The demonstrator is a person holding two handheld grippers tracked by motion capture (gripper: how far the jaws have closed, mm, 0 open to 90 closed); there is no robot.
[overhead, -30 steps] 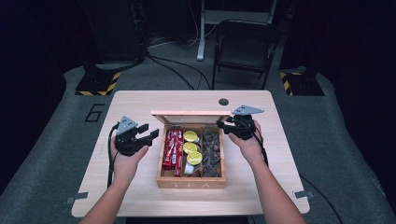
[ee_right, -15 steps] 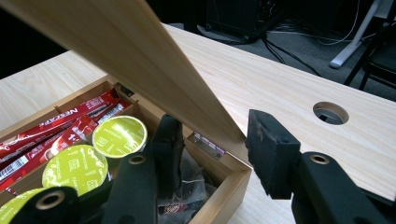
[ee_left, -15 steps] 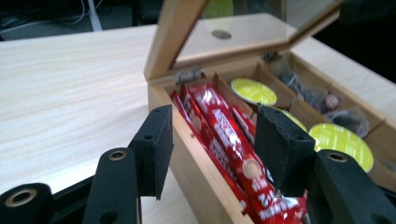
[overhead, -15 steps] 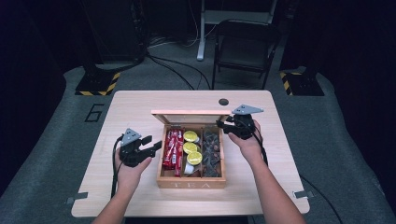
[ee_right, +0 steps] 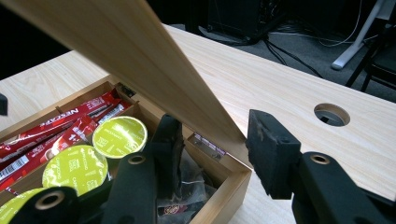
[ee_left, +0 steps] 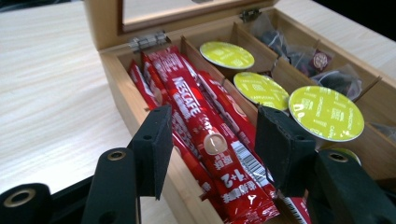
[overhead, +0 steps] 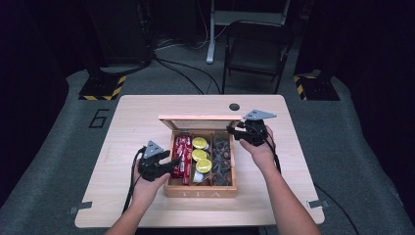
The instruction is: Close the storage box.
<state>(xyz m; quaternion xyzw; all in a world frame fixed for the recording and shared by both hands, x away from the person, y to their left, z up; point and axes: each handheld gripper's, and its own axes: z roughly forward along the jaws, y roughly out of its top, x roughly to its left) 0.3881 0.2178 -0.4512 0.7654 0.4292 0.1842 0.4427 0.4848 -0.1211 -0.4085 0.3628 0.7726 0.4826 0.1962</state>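
Left gripper (overhead: 169,165): sits at the left wall of the wooden box (overhead: 200,193), low and near the front. Its jaws stand open, one outside the box wall and one over the inside. They pinch nothing.
Red packets (ee_left: 205,140): long red coffee sticks that lie side by side in the left part of the box. They are right between the open jaws of the left gripper, under them. I cannot tell if a jaw touches them.
Right gripper (overhead: 236,133): is up at the back right corner of the box. Its jaws sit on both sides of the edge of the lid (ee_right: 140,60), and they hold the lid.
Lid: stands up and tilts at the back of the box, so the box is open.
Yellow cups (overhead: 200,154): round cups with yellow-green tops, in a row in the middle part of the box.
Dark tea bags (overhead: 221,156): fill the right part of the box.
Wooden box: rests in the middle of the tabletop (overhead: 132,122), with its front side toward the person.
Round hole (overhead: 234,106): in the tabletop, behind the box.
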